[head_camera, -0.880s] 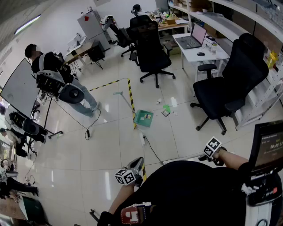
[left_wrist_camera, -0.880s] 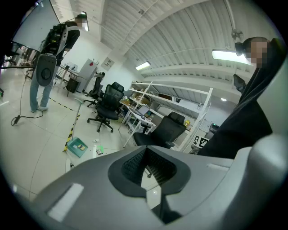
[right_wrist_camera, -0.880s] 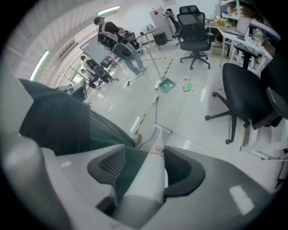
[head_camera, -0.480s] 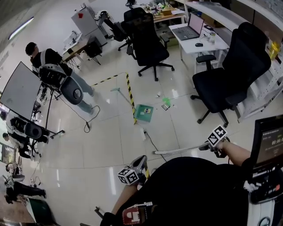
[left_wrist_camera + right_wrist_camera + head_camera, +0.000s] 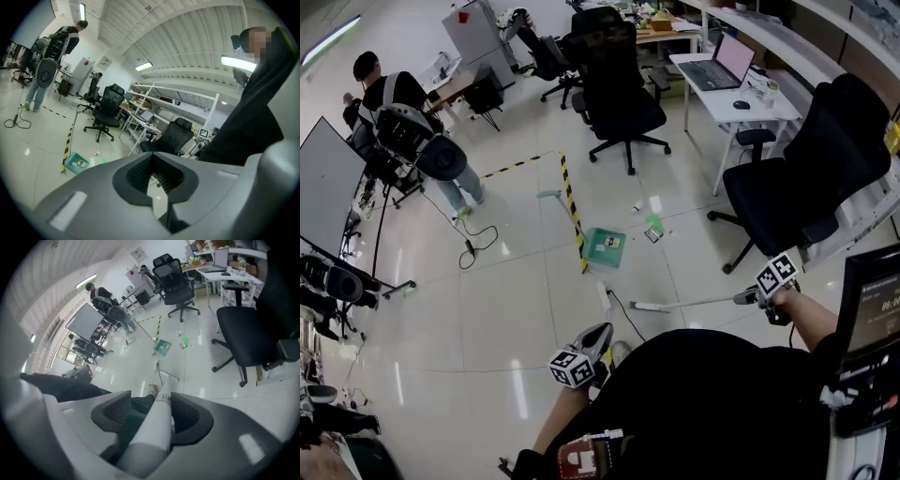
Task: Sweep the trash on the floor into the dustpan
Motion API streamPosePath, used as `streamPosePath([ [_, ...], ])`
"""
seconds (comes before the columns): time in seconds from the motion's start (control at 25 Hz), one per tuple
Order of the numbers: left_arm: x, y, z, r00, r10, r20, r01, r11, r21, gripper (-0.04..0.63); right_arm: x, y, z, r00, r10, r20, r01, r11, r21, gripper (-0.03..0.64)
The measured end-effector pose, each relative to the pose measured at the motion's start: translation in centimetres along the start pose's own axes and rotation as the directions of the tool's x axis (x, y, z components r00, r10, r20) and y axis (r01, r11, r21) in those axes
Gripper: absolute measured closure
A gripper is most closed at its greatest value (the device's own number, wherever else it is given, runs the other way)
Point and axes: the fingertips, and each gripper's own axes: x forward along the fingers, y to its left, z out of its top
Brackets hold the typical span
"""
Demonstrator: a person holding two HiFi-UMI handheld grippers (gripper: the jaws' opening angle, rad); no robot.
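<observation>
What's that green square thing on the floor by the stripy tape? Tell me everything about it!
That is the dustpan: teal-green, squarish, plastic-looking. It lies on the shiny pale floor beside the near end of the yellow-and-black tape. A small yellowish scrap sits in it. A thin pale handle reaches from it toward the far left. The loose trash lies apart, to its right.

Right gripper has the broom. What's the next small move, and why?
Probably swing the broom held in the right gripper forward past the scraps. Its head sits short of them, and the green dustpan lies just to their left, ready for a sweep.
</observation>
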Motion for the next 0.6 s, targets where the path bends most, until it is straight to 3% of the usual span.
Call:
streamPosePath([
  [0.2,-1.6,7.7,4.1,0.995,-0.067,-0.070,0.068,0.998,-0.001,0.594,0.3,2.2,7.8,0.993,-0.111,0.034,0.107,0.989,0.100,0.354],
  [0.32,-1.7,12.1,6.5,0.992,-0.069,-0.106,0.070,0.998,0.005,0.594,0.6,2.4,13.2,0.985,-0.160,0.064,0.151,0.980,0.129,0.354],
  [0.6,2.5,16.4,10.1,0.990,-0.021,-0.139,0.019,1.000,-0.014,0.594,0.7,-2.3,22.7,0.978,-0.164,0.132,0.126,0.957,0.260,0.354],
])
